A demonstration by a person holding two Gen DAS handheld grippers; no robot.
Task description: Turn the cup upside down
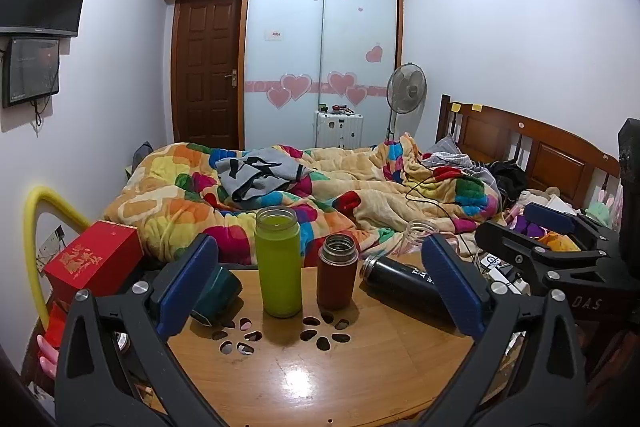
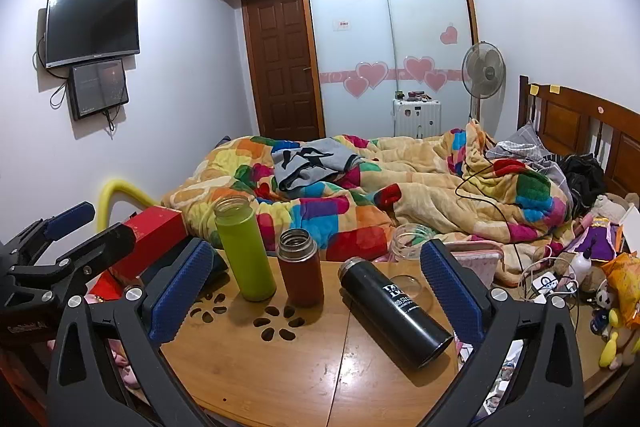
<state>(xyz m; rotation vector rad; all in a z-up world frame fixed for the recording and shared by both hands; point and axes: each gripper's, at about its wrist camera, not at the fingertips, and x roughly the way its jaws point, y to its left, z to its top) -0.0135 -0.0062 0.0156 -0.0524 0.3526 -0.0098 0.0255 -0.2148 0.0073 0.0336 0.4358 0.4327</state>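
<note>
Left wrist view: the left gripper (image 1: 320, 283) hangs above the near edge of a round wooden table (image 1: 304, 383), its blue ribbed pads spread wide with nothing between them. Between the pads stand a tall lime-green bottle (image 1: 279, 263) and a shorter brown-red flask (image 1: 337, 273), both upright, uncapped, mouths up. Right of them a black flask (image 1: 400, 287) lies on its side, steel mouth toward the brown-red one. A clear glass jar (image 1: 416, 233) stands behind it at the far table edge. A dark teal mug (image 1: 220, 291) sits tipped behind the left pad, beside a red box (image 1: 94, 259). The right gripper (image 1: 560, 231) shows at the right, also parted and empty.

Which vessel counts as the cup is not certain; the brown-red flask, most central, seems likeliest. It looks like a rigid, smooth cylinder with a steel neck, probably moderately heavy for its size and slippery, so a mid-body squeeze across its width should hold best, leaving the rim free to land flat.

Right wrist view: the right gripper (image 2: 320, 291) is wide open and holds nothing. The black flask (image 2: 396, 311), glossy with white lettering, lies diagonally between its pads, the closest thing to it. The brown-red flask (image 2: 300, 269) and lime-green bottle (image 2: 244, 247) stand just beyond, near each other but apart. The glass jar (image 2: 408, 259), thin and fragile-looking, stands behind the right pad. The tabletop is varnished, with petal-shaped cutouts (image 2: 276, 323).
</note>
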